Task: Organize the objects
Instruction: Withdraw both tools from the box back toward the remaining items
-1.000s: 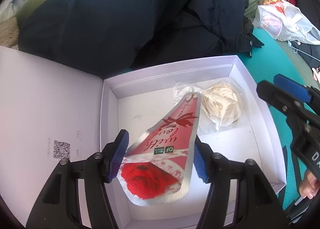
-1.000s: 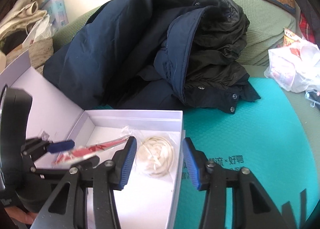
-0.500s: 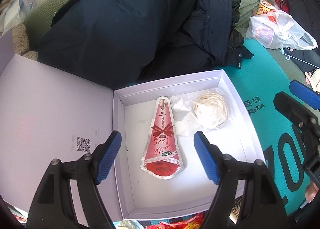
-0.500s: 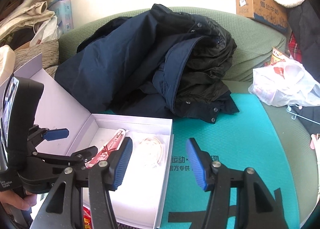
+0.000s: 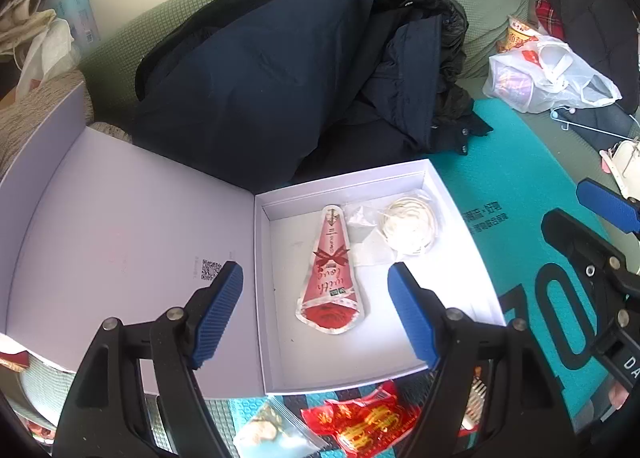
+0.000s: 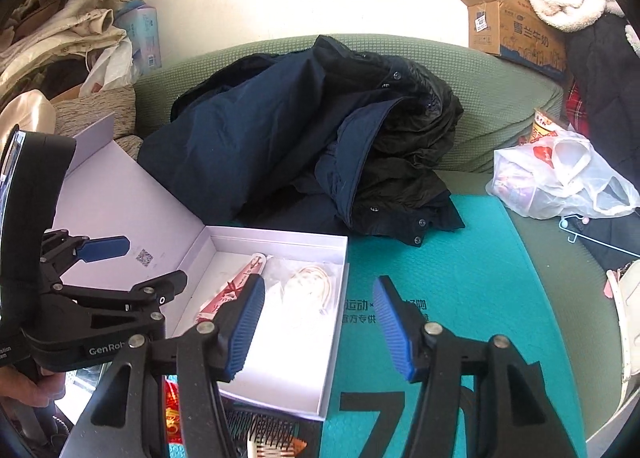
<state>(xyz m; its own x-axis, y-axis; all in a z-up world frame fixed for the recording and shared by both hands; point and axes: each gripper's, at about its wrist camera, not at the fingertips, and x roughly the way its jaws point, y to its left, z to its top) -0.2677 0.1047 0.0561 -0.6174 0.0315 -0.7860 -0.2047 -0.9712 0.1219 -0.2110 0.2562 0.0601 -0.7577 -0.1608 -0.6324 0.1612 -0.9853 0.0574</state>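
An open white box (image 5: 468, 234) lies on the teal mat, its lid (image 5: 120, 226) folded out to the left. Inside lie a red cone-shaped packet (image 5: 330, 278) and a bagged coil of white cord (image 5: 408, 224). My left gripper (image 5: 314, 316) is open and empty, held above the box's near half. My right gripper (image 6: 318, 328) is open and empty, above the box's right wall (image 6: 338, 322). The packet (image 6: 232, 290) and the cord (image 6: 308, 286) also show in the right wrist view. The left gripper (image 6: 120, 262) shows there at the left.
A dark navy jacket (image 5: 300, 70) is heaped behind the box on a green sofa. A red snack wrapper (image 5: 360, 418) and a small clear bag (image 5: 272, 434) lie in front of the box. A hairbrush (image 6: 260, 434) lies by the near edge. A white plastic bag (image 5: 548, 78) sits at the right.
My left gripper has let go of the red packet, which now lies in the box, and has opened and drawn back and up. My right gripper has also pulled back.
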